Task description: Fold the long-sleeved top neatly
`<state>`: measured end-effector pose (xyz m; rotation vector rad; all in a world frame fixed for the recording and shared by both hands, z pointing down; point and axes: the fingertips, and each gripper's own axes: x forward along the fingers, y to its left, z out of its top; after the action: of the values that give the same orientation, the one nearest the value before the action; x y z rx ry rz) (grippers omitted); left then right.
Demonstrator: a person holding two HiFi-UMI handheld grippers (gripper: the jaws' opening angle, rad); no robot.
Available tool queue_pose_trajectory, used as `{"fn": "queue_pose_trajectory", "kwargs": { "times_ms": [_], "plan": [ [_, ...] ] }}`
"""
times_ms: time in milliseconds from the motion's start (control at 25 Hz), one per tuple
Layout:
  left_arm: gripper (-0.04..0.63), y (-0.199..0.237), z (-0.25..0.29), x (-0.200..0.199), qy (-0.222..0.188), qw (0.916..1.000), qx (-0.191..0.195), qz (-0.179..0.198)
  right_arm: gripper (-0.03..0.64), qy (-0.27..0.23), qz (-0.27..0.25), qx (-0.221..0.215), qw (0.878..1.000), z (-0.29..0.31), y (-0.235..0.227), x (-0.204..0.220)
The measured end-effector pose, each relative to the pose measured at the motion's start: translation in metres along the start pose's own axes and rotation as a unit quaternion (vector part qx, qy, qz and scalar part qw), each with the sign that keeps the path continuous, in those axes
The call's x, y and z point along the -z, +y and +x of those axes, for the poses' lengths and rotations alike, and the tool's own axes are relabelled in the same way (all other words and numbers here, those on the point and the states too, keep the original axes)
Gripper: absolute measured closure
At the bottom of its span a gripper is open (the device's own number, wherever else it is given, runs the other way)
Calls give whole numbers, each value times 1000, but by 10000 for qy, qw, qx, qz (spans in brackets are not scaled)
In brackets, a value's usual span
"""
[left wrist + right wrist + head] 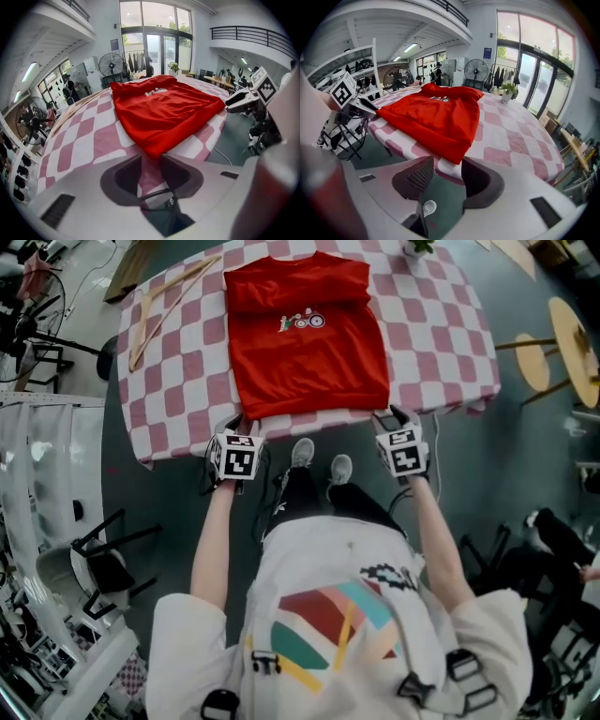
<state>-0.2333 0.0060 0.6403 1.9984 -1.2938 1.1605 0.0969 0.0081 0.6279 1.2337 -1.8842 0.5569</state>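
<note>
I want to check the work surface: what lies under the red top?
The pink-and-white checked tablecloth shows all round the red top and runs under it. Whatever lies directly beneath the fabric is covered.

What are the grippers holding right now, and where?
Nothing yet. The left gripper and right gripper sit at the two near hem corners of the red top, jaws apart, not pressing it.

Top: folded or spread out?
Partly folded: the top lies as a neat rectangle on the table, with no sleeves sticking out at the sides and the body at full length.
</note>
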Motion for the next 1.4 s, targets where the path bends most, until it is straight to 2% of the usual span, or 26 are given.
{"fn": "queue_pose_trajectory", "kwargs": {
  "times_ms": [120, 240, 320, 520, 760, 800, 920, 1080, 1280, 1400],
  "plan": [
    [490, 0, 1, 1, 0, 9999, 69, -74, 449, 66, -56, 26, 10000, 5, 2, 2],
    [539, -1, 1, 1, -24, 9998, 105, -150, 460, 106, -125, 38, 9999, 5, 2, 0],
    [557, -2, 0, 1, -49, 9995, 156, -268, 500, 159, -194, 135, 9996, 3, -3, 3],
    [571, 0, -10, -8, -140, 9985, 217, -476, 508, 158, -304, 208, 9992, 3, -6, 5],
    [572, 1, -15, -18, -229, 9980, 228, -544, 508, 39, -321, 251, 9992, 6, -7, 1],
    [572, 1, -16, -20, -241, 9979, 225, -560, 512, 9, -316, 273, 9991, 6, -9, 0],
    [572, 3, -22, -28, -294, 9976, 205, -595, 580, -90, -284, 367, 9989, 1, -15, -5],
    [574, 9, -35, -44, -444, 9969, 112, -640, 589, -364, -279, 315, 9984, -16, -18, -20],
    [577, 22, -56, -71, -730, 9944, -29, -762, 596, -802, -77, 207, 9965, -47, -28, -57],
    [577, 30, -67, -91, -922, 9933, -122, -679, 598, -1004, 17, 202, 9947, -58, -36, -80]
  ]
}}
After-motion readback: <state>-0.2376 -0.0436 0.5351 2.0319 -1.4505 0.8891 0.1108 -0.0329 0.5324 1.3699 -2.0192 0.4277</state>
